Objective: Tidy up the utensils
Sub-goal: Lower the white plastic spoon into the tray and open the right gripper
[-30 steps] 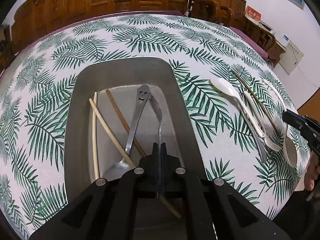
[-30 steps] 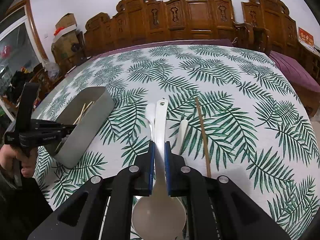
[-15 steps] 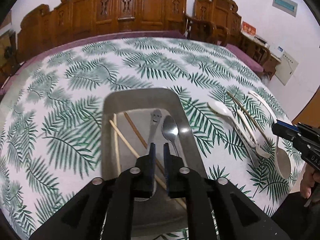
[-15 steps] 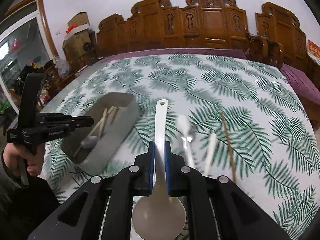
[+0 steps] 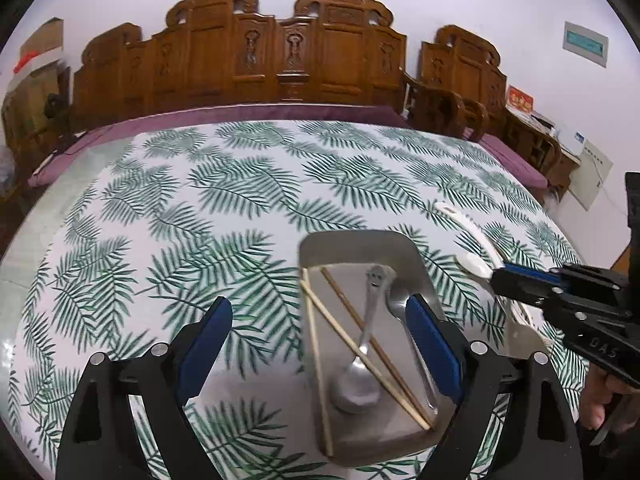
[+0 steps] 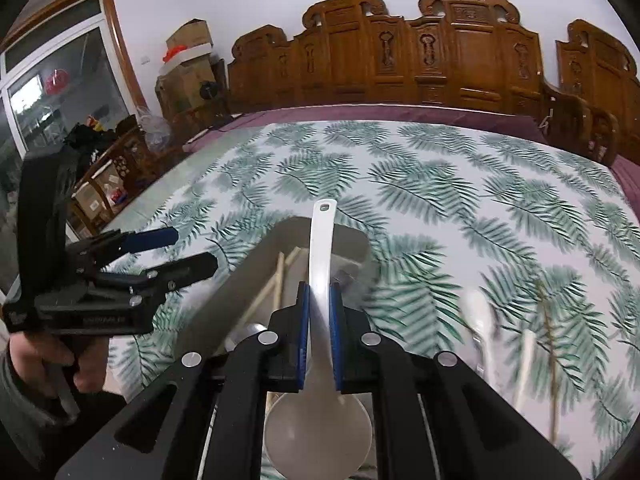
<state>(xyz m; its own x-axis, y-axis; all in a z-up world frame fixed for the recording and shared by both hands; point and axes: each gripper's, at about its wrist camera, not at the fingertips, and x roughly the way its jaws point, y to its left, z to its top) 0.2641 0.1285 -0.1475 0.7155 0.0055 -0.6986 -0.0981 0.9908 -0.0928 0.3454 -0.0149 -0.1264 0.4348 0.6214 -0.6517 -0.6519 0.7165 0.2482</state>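
Left wrist view. The left tongs (image 5: 320,340) are opening, blue pads wide apart, with nothing between them; through the gap only the leaf-print counter (image 5: 240,184) and part of the metal tray (image 5: 360,240) are seen. The tray holds two pale chopsticks (image 5: 316,344), one dark chopstick (image 5: 352,312), a smiley-handled spoon (image 5: 366,336) and a plain metal spoon (image 5: 400,300), lying lengthwise because the tray is the collection point for the utensils. The plain spoon's handle is partly hidden behind the right pad. At the frame's right edge the right tongs (image 5: 496,276) carry a white ladle (image 5: 472,236); its bowl is not visible here. More utensils behind these tongs are blurred.

Right wrist view. The right tongs (image 6: 319,312) are clamped on the white ladle (image 6: 320,248) at mid-handle, bowl nearest the camera, handle tip pointing forward over the tray (image 6: 240,272). Judgement: this hold keeps the ladle parallel to the tray for lowering in. The left tongs (image 6: 188,248) stand beside the tray, pads apart. The tray's contents are mostly hidden by the tongs and ladle. Utensils on the counter (image 6: 440,168) at right are motion-blurred; type cannot be determined.
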